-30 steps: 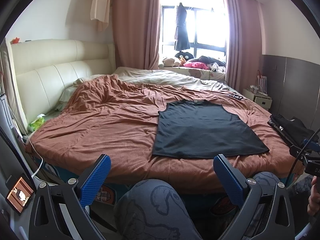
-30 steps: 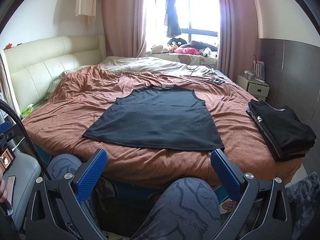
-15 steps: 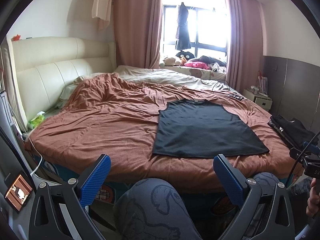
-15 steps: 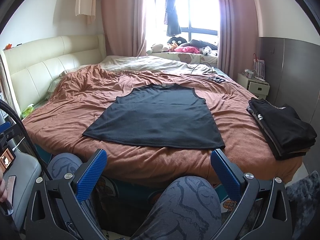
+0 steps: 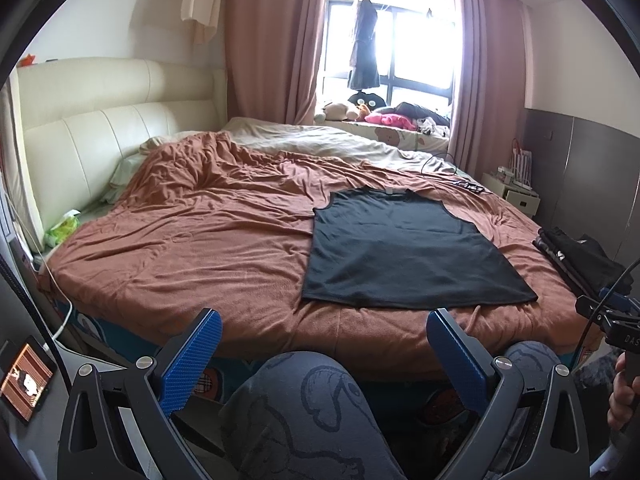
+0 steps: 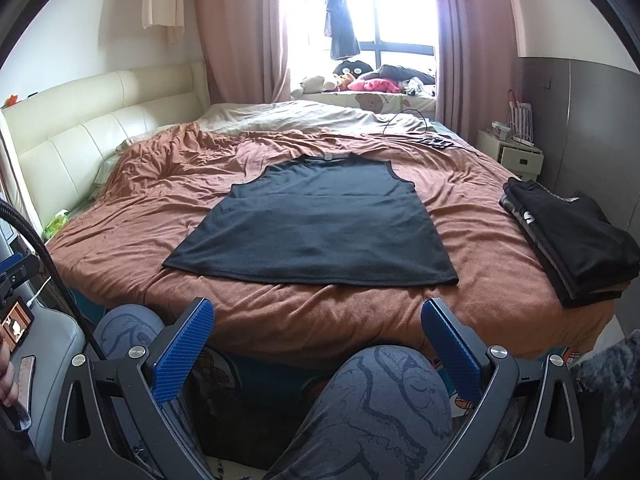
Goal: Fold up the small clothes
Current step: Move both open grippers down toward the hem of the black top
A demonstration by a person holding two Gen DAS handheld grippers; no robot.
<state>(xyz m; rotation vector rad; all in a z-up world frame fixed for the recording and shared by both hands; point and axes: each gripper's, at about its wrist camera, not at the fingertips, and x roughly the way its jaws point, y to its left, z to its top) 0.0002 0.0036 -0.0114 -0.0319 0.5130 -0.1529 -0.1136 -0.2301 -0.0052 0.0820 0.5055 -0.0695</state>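
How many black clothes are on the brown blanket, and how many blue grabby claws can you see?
Black tank top lying flat on the brown blanket: 1
Stack of folded black clothes at the blanket's edge: 1 (pieces inside cannot be counted)
Blue-padded grippers, left gripper and right gripper, both open and empty: 2
Total: 4

- Right hand [image 5: 622, 394]: cut by right edge of left view, only fingers show.
- Clothes stack [image 5: 580, 254]: far side hidden behind the other rig, right of left view.
- Phone screen [image 5: 25, 380], lower left: content too small to read.
- Window [image 6: 400, 8]: blown out.
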